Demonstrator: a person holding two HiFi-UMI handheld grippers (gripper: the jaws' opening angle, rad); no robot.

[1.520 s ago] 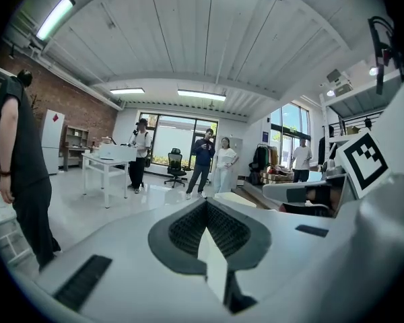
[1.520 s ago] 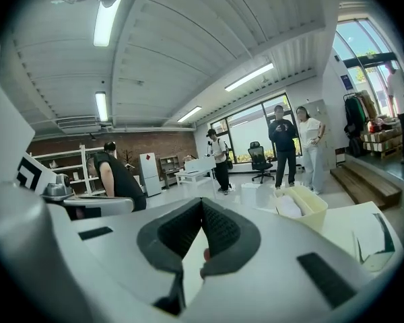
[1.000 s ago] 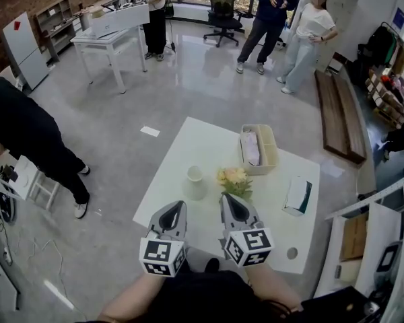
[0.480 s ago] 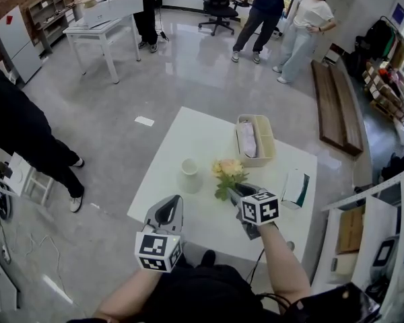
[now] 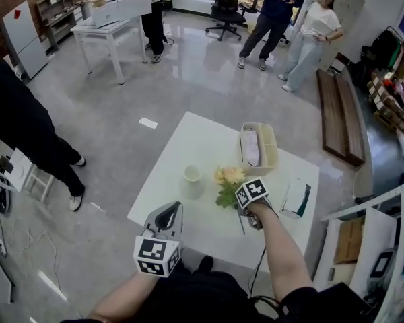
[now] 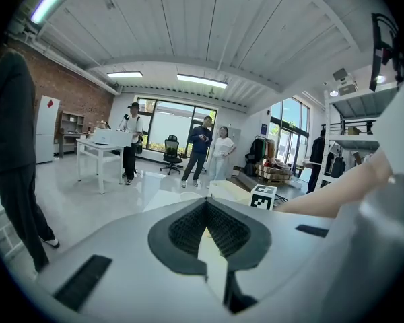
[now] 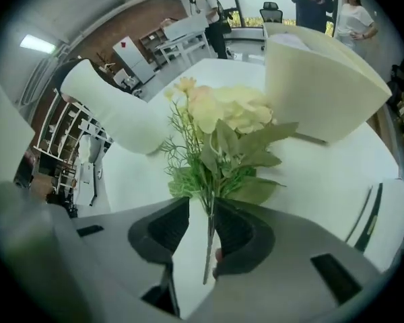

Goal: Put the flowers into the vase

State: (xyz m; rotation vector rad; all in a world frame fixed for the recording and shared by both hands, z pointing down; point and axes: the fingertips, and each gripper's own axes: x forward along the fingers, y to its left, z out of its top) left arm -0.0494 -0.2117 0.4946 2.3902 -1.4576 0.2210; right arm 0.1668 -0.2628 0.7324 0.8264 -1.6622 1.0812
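A bunch of pale yellow flowers (image 5: 227, 179) with green leaves lies on the white table (image 5: 182, 147), right of a small white vase (image 5: 192, 182) that stands upright. My right gripper (image 5: 246, 207) points steeply down over the stem end. In the right gripper view the thin stem (image 7: 207, 247) runs between the pads, close to the right one, and the jaws are opening; the flowers (image 7: 222, 123) and vase (image 7: 114, 113) lie ahead. My left gripper (image 5: 172, 210) hovers over the table's near edge with its tips together and nothing in them (image 6: 205, 210).
A cream basket (image 5: 258, 148) holding a white cloth stands behind the flowers. A teal-edged packet (image 5: 297, 197) lies at the table's right. A person in black (image 5: 27, 133) stands at the left; others stand far back by a desk and chair.
My right gripper has swung forward and down from beside the left one onto the flower stem, tipping to point at the table. The left gripper has stayed put.
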